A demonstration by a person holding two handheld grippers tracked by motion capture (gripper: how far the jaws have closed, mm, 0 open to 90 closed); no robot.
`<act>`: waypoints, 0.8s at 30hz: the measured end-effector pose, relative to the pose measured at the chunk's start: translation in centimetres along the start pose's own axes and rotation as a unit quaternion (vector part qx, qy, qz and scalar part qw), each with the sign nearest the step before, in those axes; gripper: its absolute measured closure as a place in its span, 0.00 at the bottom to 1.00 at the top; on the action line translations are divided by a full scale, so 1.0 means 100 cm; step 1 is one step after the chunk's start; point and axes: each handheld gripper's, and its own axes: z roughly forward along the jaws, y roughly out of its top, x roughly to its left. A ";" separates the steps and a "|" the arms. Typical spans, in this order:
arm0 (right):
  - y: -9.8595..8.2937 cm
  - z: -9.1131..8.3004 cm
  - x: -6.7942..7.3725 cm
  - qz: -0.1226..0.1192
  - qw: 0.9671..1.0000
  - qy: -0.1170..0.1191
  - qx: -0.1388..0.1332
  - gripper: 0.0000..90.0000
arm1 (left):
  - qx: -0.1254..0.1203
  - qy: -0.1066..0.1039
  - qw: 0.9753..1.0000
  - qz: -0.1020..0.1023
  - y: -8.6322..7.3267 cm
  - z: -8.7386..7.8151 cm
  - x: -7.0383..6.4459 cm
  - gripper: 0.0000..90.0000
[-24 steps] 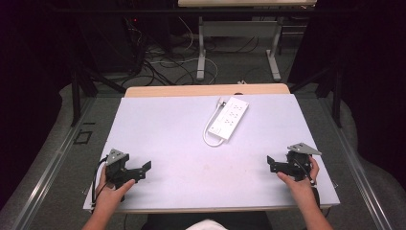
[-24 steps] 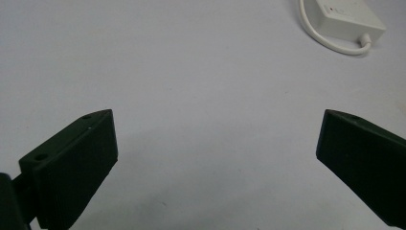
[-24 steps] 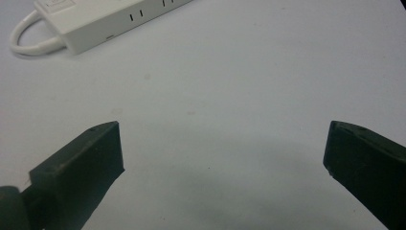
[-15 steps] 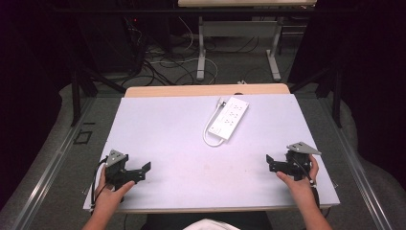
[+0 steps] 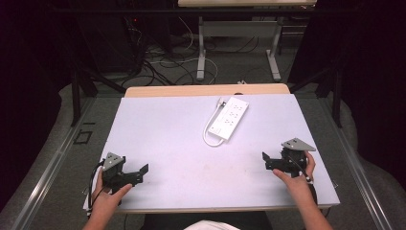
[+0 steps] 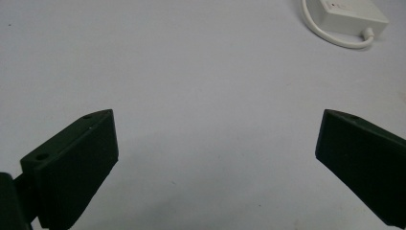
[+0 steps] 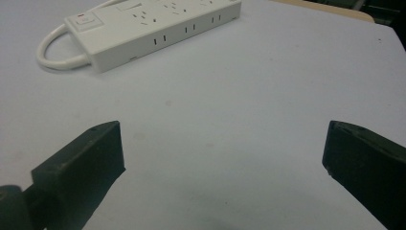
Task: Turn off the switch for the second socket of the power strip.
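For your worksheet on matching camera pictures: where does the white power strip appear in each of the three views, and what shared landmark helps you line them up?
High view: power strip lies past the table's middle, slanted.
Left gripper view: its end sits in the top right corner.
Right gripper view: it runs along the top, left of middle.
Shared landmark: its looped white cord at one end.

From the high view I see the desk (image 5: 172, 139) evenly and brightly lit from above, while the room around it falls off into near black. Shadows are soft and faint, pooling just under each hand-held gripper's jaws in the gripper views. All the pictures look slightly soft and grainy, with no harsh glare anywhere.
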 end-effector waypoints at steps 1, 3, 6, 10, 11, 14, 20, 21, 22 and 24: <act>0.001 0.001 0.001 0.000 1.000 0.006 0.002 0.00 | -0.001 0.001 1.000 -0.002 0.000 0.000 0.000 0.01; 0.003 0.003 0.003 0.002 1.000 0.010 0.003 0.00 | -0.002 0.003 1.000 -0.004 0.000 0.000 0.000 0.01; 0.005 0.005 0.004 -0.001 1.000 0.018 0.009 0.00 | -0.002 0.005 1.000 -0.003 0.000 -0.001 0.000 0.01; 0.010 0.008 0.008 -0.007 0.999 0.025 0.020 0.01 | -0.003 0.007 1.000 -0.002 -0.001 -0.002 0.000 0.01; 0.011 0.009 0.009 -0.009 0.999 0.027 0.019 0.01 | -0.002 0.008 1.000 -0.002 -0.001 -0.003 0.000 0.01; 0.017 0.012 0.014 -0.018 0.999 0.032 0.028 0.03 | -0.002 0.009 1.000 -0.003 -0.001 -0.003 0.000 0.01; 0.025 0.017 0.019 -0.023 0.998 0.041 0.031 0.06 | -0.002 0.009 1.000 -0.004 -0.002 -0.004 0.001 0.02; 0.028 0.018 0.020 -0.019 0.998 0.043 0.035 0.07 | -0.002 0.009 1.000 -0.004 -0.002 -0.004 0.001 0.02; 0.028 0.018 0.020 -0.019 0.998 0.043 0.035 0.07 | -0.002 0.009 1.000 -0.004 -0.002 -0.004 0.001 0.02; 0.032 0.020 0.021 -0.015 0.998 0.053 0.037 0.08 | -0.002 0.009 1.000 -0.004 -0.002 -0.004 0.001 0.02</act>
